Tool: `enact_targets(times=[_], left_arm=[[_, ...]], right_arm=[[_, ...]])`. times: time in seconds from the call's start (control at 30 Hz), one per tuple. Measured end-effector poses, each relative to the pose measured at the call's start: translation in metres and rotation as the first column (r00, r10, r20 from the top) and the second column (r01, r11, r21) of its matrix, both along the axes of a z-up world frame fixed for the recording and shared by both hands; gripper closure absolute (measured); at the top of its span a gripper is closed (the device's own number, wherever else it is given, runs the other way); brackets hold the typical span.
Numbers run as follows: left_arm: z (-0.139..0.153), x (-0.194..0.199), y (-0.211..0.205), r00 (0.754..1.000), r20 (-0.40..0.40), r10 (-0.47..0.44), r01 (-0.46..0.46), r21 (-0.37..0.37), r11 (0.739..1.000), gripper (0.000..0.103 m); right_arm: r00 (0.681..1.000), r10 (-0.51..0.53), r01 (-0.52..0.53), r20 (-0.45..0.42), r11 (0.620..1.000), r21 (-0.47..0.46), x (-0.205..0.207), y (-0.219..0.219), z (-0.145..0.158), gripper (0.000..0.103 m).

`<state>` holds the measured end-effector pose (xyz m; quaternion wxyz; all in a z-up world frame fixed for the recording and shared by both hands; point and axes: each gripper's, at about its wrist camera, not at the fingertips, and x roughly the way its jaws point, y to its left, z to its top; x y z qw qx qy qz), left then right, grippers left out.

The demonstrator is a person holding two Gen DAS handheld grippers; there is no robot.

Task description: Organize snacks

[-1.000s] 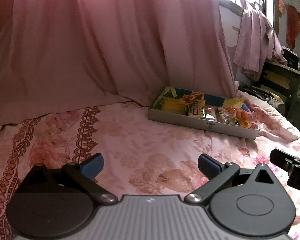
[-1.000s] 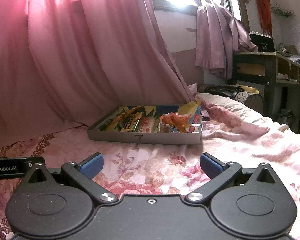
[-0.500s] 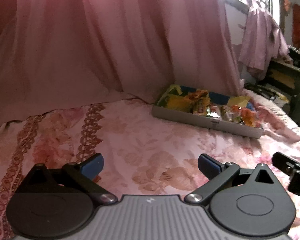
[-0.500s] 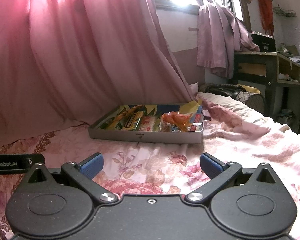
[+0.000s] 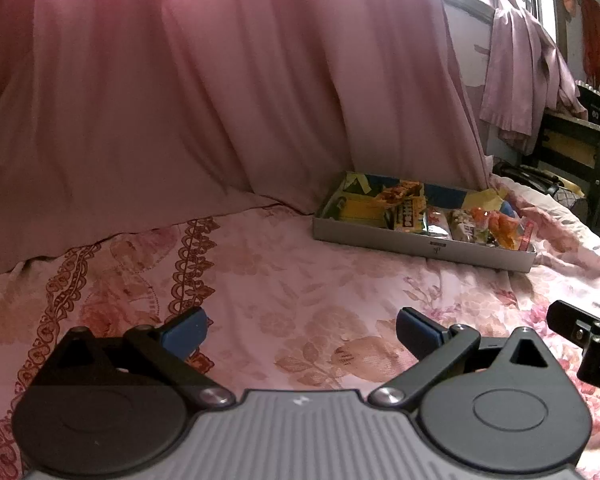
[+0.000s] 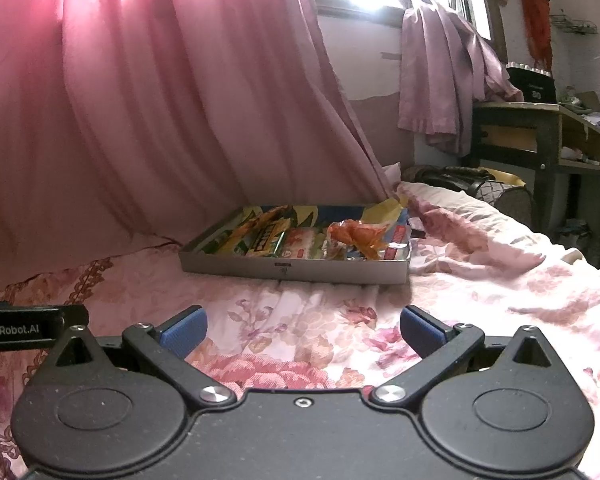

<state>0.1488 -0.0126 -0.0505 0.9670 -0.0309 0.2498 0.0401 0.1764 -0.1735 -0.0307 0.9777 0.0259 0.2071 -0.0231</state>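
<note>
A shallow grey tray (image 5: 412,242) (image 6: 296,270) lies on the floral bedspread, holding several snack packets: yellow ones (image 5: 360,210) at its left, an orange crinkled one (image 5: 500,224) (image 6: 360,236) at its right. My left gripper (image 5: 302,330) stands open over the bedspread, well short of the tray and to its left, with nothing between its blue pads. My right gripper (image 6: 302,328) is open too, empty, facing the tray's front wall from a short distance. Part of the right gripper (image 5: 584,332) shows at the left wrist view's right edge.
A pink curtain (image 5: 220,100) (image 6: 140,100) hangs right behind the tray. To the right stand a dark wooden desk (image 6: 540,132), a hanging purple cloth (image 6: 440,80) and a wire basket (image 6: 500,196). Rumpled bedspread (image 6: 480,248) rises beside the tray's right end.
The left wrist view has swung left, so the tray sits farther right and smaller. The right gripper has drifted slightly; the tray stays centred. Both stay open.
</note>
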Motion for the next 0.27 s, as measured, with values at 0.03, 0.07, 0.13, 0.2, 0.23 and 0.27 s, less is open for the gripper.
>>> enact_targets(times=[0.03,0.07,0.13,0.2,0.23,0.27], left_arm=[[-0.0002,-0.0002,0.0000,1.000,0.000,0.001,-0.001,0.001,1.000,0.000],[-0.0003,-0.0001,-0.0001,1.000,-0.001,0.001,-0.001,0.002,1.000,0.000],[-0.0008,0.0000,0.0001,1.000,-0.002,-0.001,0.001,0.003,1.000,0.000],[-0.0013,-0.0001,0.0002,1.000,-0.005,-0.002,0.002,0.003,1.000,0.000],[-0.0017,0.0000,0.0003,1.000,-0.008,-0.002,0.002,0.004,1.000,0.000],[-0.0026,0.0001,0.0007,1.000,-0.010,-0.001,0.001,0.005,1.000,0.000]], right_arm=[[1.000,0.001,-0.001,0.000,1.000,0.000,-0.0001,0.0002,-0.0001,0.001],[1.000,0.002,-0.002,-0.001,1.000,0.000,0.0001,0.0000,0.0000,0.001],[1.000,0.004,-0.004,-0.004,1.000,-0.001,0.0001,0.0002,-0.0002,0.001],[1.000,0.006,-0.006,-0.006,1.000,-0.002,0.0007,0.0004,0.0001,0.001],[1.000,0.008,-0.008,-0.007,1.000,-0.003,0.0005,0.0003,0.0003,0.001],[1.000,0.008,-0.008,-0.008,1.000,-0.003,0.0007,0.0003,0.0003,0.001]])
